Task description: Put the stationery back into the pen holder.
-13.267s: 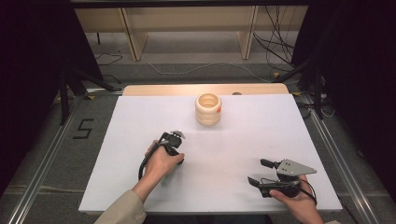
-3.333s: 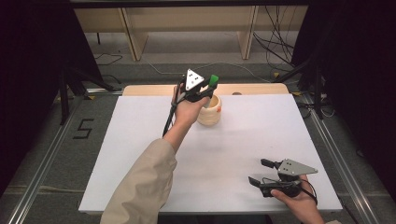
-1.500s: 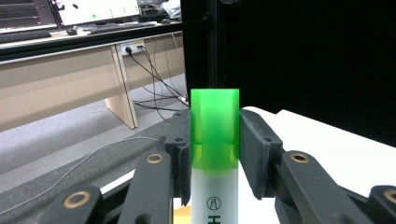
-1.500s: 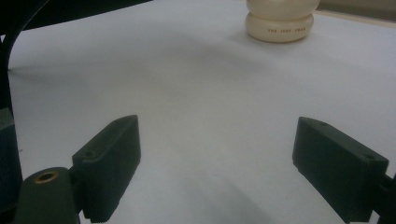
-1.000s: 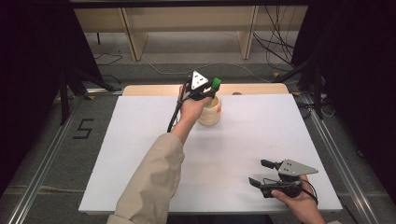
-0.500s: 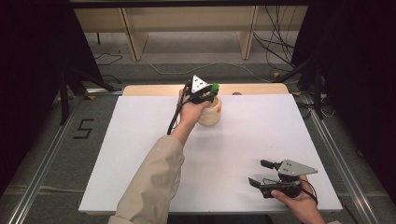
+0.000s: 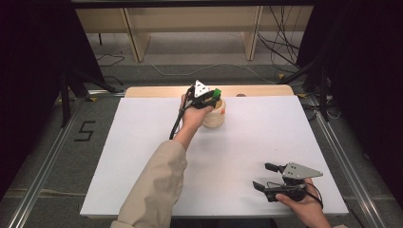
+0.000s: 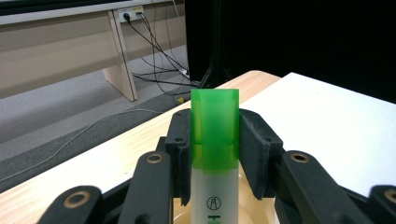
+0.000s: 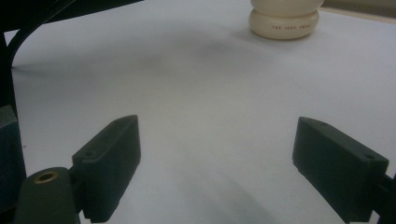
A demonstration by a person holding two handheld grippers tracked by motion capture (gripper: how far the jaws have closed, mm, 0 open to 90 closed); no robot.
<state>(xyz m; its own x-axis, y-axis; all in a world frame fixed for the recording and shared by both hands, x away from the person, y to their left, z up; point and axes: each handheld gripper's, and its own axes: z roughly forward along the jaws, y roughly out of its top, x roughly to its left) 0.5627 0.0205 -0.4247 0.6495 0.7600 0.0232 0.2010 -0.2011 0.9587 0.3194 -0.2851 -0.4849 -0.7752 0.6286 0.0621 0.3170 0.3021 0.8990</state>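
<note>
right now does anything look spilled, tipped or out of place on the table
Nothing stands out. The cream ceramic jar stands upright on the white table, and the left gripper holds a green-capped white marker upright over its mouth. The right gripper rests open, apart.

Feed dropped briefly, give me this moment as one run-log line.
left gripper: shut on green-capped white marker | marker: over cream ceramic pot | right gripper: jaws open, idle above white tabletop
</note>
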